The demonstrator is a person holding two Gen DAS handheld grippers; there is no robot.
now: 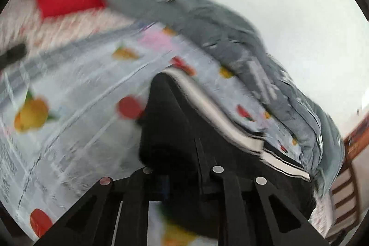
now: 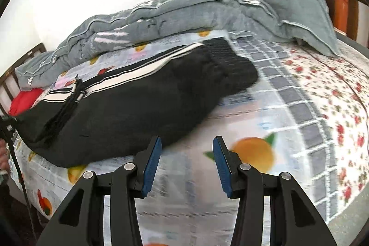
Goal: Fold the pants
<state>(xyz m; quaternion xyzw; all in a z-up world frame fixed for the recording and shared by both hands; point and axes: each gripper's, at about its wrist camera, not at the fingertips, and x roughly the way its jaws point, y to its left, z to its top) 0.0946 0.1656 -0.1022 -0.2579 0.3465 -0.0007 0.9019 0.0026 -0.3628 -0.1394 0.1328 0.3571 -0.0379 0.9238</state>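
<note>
The left gripper (image 1: 182,174) is closed on the black pants (image 1: 168,126), whose fabric bunches between its fingers. The right gripper (image 2: 186,163) stands partly open and empty, just beside the pants (image 2: 129,107), which lie on the fruit-printed bed sheet (image 2: 251,112). Behind them lies a grey quilt (image 2: 189,13), and at the far end a red cushion (image 2: 23,101).

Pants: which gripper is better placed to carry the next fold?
Left, probably. The left gripper looks shut on the black pants, fabric bunched between its fingers. The right gripper is open and empty over the fruit-print sheet, beside the pants.
</note>
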